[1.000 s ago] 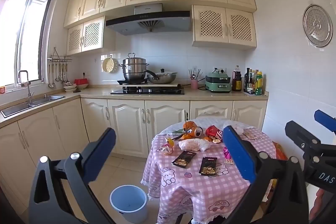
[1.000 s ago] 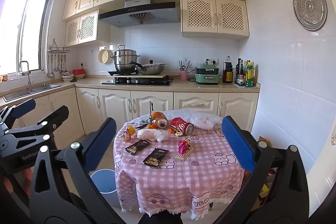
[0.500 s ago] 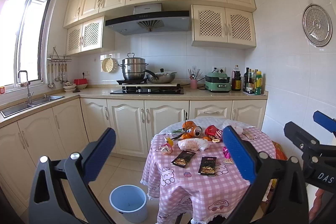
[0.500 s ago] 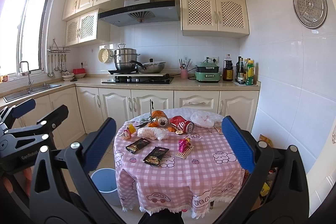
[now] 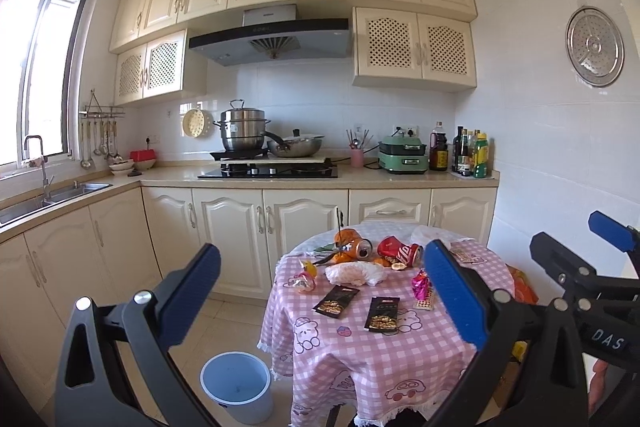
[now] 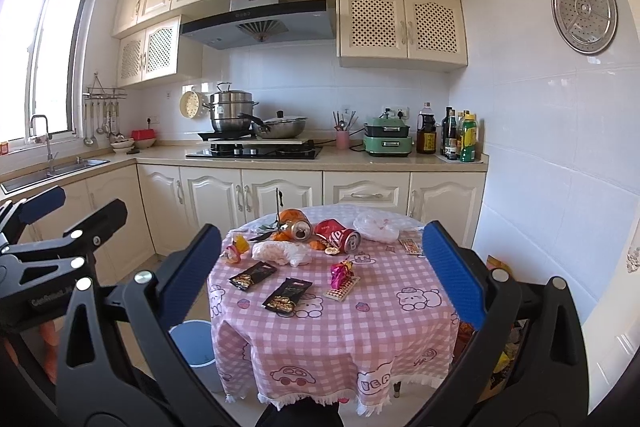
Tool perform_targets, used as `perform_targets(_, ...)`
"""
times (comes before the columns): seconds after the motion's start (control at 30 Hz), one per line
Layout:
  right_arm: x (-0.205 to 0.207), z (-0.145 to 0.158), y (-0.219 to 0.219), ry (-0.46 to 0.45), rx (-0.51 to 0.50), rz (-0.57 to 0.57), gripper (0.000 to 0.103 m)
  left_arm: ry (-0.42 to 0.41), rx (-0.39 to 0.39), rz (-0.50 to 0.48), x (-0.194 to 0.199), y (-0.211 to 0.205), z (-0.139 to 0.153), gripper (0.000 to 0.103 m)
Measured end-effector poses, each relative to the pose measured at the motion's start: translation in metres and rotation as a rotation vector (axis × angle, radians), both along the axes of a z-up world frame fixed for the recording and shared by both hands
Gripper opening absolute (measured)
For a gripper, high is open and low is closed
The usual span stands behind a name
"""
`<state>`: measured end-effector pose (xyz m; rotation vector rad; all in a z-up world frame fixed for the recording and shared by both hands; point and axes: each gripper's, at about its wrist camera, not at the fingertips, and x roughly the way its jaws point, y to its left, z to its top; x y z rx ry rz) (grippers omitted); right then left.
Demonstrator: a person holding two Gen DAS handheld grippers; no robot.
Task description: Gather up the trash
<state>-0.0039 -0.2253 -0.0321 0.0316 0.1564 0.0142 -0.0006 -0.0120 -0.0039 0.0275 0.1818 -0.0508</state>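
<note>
Trash lies on a round table with a pink checked cloth (image 5: 400, 355) (image 6: 384, 307): an orange can (image 5: 352, 247) (image 6: 296, 223), a red can (image 5: 400, 250) (image 6: 338, 233), a crumpled white bag (image 5: 354, 273) (image 6: 280, 251), two dark snack packets (image 5: 336, 301) (image 6: 253, 275), a pink wrapper (image 5: 420, 285) (image 6: 340, 271). A pale blue bin (image 5: 237, 385) (image 6: 196, 341) stands on the floor left of the table. My left gripper (image 5: 320, 291) and right gripper (image 6: 320, 267) are open, empty and short of the table.
Cream cabinets and a counter (image 5: 360, 179) with a stove, pots and bottles run behind the table. A sink (image 5: 48, 195) is at the left. A white tiled wall (image 6: 560, 167) stands right of the table. A clear bag (image 6: 378, 225) lies at the table's back.
Both grippers have drifted slightly nearer the table, which looks a little larger. The jaws stay open and nothing on the table has moved.
</note>
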Motion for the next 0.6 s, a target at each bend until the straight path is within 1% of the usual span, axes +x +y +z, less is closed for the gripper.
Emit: perform_targets(0.6,-0.0008,0.0050,-0.0079,-0.004,0.003,-0.010,0.098,-0.006,-0.001,-0.008,0.0012,-0.0031,0.0001,0.099)
